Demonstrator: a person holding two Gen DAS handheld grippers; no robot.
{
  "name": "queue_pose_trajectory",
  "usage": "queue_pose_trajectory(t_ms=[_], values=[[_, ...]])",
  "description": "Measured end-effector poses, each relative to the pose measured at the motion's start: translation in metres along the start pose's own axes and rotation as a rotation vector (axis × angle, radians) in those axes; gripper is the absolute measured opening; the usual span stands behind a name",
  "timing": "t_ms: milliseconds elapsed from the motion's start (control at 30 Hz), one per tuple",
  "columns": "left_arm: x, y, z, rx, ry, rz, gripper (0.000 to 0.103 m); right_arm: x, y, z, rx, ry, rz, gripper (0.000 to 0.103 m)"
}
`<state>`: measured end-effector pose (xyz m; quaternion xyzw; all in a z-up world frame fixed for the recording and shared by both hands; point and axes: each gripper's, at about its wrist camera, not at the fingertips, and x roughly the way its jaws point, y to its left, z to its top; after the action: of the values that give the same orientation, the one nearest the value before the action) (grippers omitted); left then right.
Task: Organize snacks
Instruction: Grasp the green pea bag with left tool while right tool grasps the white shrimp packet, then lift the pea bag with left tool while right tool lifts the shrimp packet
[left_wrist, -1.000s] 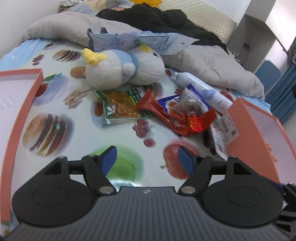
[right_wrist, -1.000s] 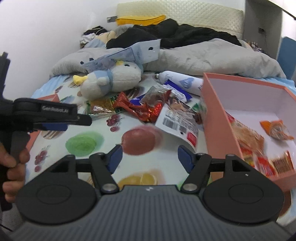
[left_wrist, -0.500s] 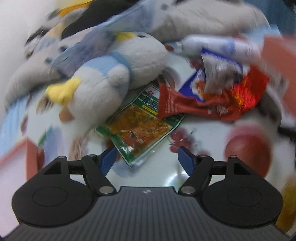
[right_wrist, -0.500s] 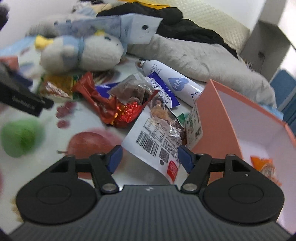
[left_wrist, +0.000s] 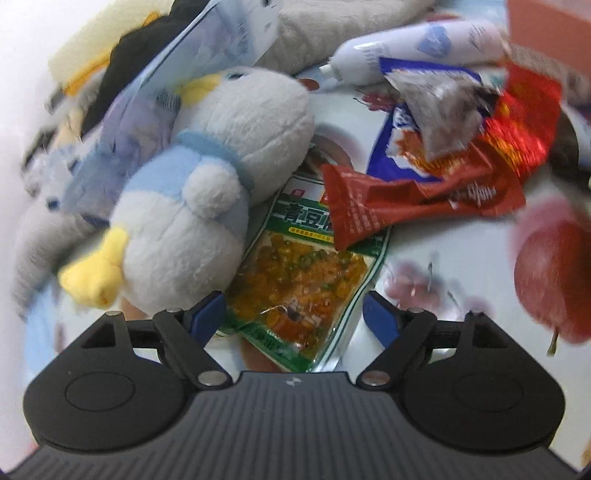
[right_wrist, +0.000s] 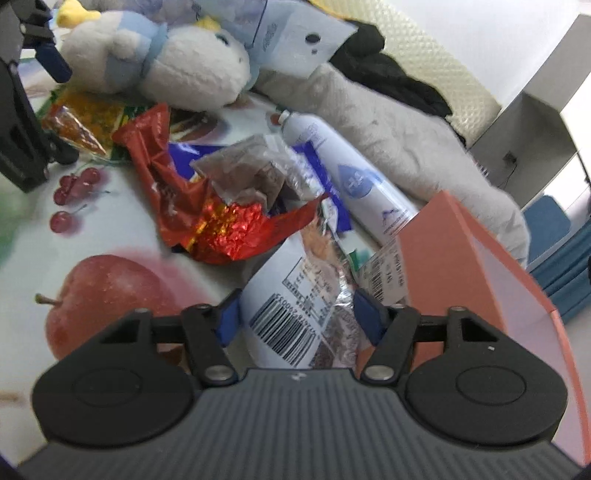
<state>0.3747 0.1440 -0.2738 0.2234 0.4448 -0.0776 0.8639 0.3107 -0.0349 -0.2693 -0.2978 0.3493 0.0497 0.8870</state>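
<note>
Left gripper (left_wrist: 291, 314), jaws just widening, straddles the green clear-windowed snack pouch (left_wrist: 299, 284) at 12 o'clock for pickup. Right gripper (right_wrist: 295, 317), jaws just narrowing, brackets the white barcoded crinkly snack packet (right_wrist: 295, 306); contact cannot be told.

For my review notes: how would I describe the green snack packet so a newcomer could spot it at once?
Find the grey-and-blue plush bird lying on the fruit-print sheet. Tucked against its belly, partly under a dark red wrapper, lies the green packet. It alone has a green border and a clear window showing orange and green bits.

Grey-and-blue plush penguin toy (left_wrist: 207, 192) lies beside white cylindrical spray bottle (right_wrist: 354, 177) on fruit-printed bed sheet (right_wrist: 110, 236); grey blanket (right_wrist: 406, 133) behind.
</note>
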Motion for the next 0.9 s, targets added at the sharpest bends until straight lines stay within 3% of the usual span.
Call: queue_pose_trajectory(t_ms=[67, 167, 267, 533, 867, 900], values=[[0.004, 0.012, 0.001, -0.083, 0.018, -0.052, 0.085, 0.004, -0.001, -0.001, 0.001, 0.002, -0.012, 0.039], [0.006, 0.016, -0.001, -0.104, 0.016, -0.072, 0.085, 0.004, -0.003, -0.003, -0.008, 0.004, -0.024, 0.023], [0.009, 0.019, -0.001, -0.132, 0.025, -0.081, 0.081, 0.0, -0.006, -0.004, -0.007, 0.007, -0.011, 0.016], [-0.003, 0.002, -0.007, -0.155, 0.018, -0.049, 0.059, -0.023, -0.008, -0.013, 0.01, -0.009, 0.021, 0.014], [-0.038, -0.014, -0.032, -0.284, 0.012, 0.003, 0.048, -0.06, -0.013, -0.03, 0.041, -0.029, 0.049, 0.014], [-0.043, -0.015, -0.035, -0.299, 0.012, 0.0, 0.042, -0.063, -0.014, -0.032, 0.047, -0.029, 0.06, 0.014]])
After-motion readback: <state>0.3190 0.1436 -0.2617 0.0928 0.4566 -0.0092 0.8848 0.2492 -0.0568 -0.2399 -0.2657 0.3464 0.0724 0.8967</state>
